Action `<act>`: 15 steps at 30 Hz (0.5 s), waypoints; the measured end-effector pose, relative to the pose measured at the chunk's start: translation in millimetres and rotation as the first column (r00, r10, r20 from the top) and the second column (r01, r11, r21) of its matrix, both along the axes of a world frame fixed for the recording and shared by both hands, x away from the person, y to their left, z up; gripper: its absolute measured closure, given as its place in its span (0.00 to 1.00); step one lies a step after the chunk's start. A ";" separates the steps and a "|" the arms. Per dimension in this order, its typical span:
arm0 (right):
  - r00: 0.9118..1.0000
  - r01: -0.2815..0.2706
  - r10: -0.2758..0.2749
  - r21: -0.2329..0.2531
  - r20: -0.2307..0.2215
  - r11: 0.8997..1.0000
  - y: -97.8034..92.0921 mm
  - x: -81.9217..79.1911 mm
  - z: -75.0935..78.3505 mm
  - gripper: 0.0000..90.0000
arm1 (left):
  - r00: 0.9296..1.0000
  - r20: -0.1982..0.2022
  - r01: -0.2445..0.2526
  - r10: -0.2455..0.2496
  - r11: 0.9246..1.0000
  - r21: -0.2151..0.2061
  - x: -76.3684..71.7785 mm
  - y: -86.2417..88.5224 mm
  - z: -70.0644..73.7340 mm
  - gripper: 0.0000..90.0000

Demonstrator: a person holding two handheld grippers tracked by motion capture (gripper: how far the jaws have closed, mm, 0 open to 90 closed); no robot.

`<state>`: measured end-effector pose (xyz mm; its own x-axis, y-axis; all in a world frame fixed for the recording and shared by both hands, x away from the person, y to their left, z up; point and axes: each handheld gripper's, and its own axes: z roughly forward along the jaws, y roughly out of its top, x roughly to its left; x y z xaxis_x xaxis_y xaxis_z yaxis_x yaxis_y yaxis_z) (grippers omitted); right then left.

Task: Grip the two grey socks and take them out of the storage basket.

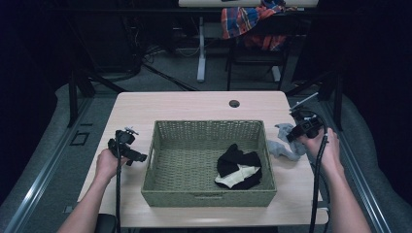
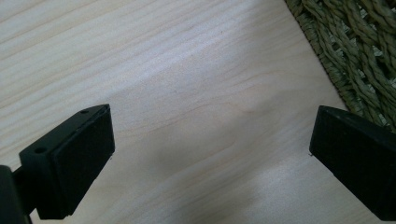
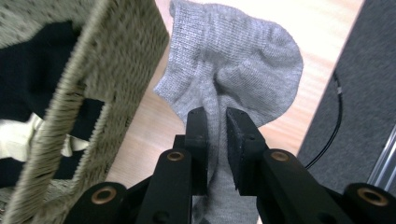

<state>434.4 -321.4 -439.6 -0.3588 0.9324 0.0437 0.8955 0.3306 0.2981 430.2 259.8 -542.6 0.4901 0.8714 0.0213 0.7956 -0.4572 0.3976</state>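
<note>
Broadly, largest first: pale wood-grain rectangular table [image 1: 145, 104], with a round cable hole near its far edge. On it, centred, a rectangular olive-green woven wicker basket [image 1: 163, 160], handle slots in its walls. Inside the basket, toward its right half, a bundle of black fabric [image 1: 235, 158] with a cream-coloured cloth piece [image 1: 238, 175] lying across it.

Right of the basket, on the tabletop just beside its right wall, a light grey knitted sock [image 3: 243, 60], crumpled. Right gripper [image 3: 217, 122] grips it: jaws pressed together on a pinched fold of the sock, fabric bunching above the tips and trailing below between the jaw arms. In the right gripper view the basket's wall stands just to the left of the sock, apart from it by a strip of bare wood.

Left gripper [image 2: 210, 140] is over bare table at the basket's left side, jaws spread wide with nothing between them; the basket corner sits at upper right of the left gripper view. Left hand [image 1: 104, 164] holds it near the basket's left wall, not touching.
</note>
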 end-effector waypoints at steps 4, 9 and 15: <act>0.999 -0.009 0.008 -0.023 -0.041 1.000 2.4 5.4 -15.6 0.88 | 1.000 -0.002 -0.002 0.002 1.000 0.000 0.7 0.0 -0.3 0.00; 0.998 -0.009 0.006 -0.038 -0.069 0.999 4.1 8.8 -30.6 0.88 | 1.000 -0.001 -0.001 0.001 1.000 0.000 0.8 -0.7 -0.3 0.00; 0.996 -0.002 -0.001 -0.037 -0.086 0.999 4.8 11.4 -44.1 0.88 | 1.000 -0.001 0.000 0.000 1.000 0.002 1.5 -1.2 -1.4 0.00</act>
<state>445.8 -316.6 -483.7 -0.3553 0.9339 0.0403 0.9172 0.3400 0.2079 431.7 258.6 -543.9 0.4905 0.8712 0.0224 0.7956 -0.4581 0.3963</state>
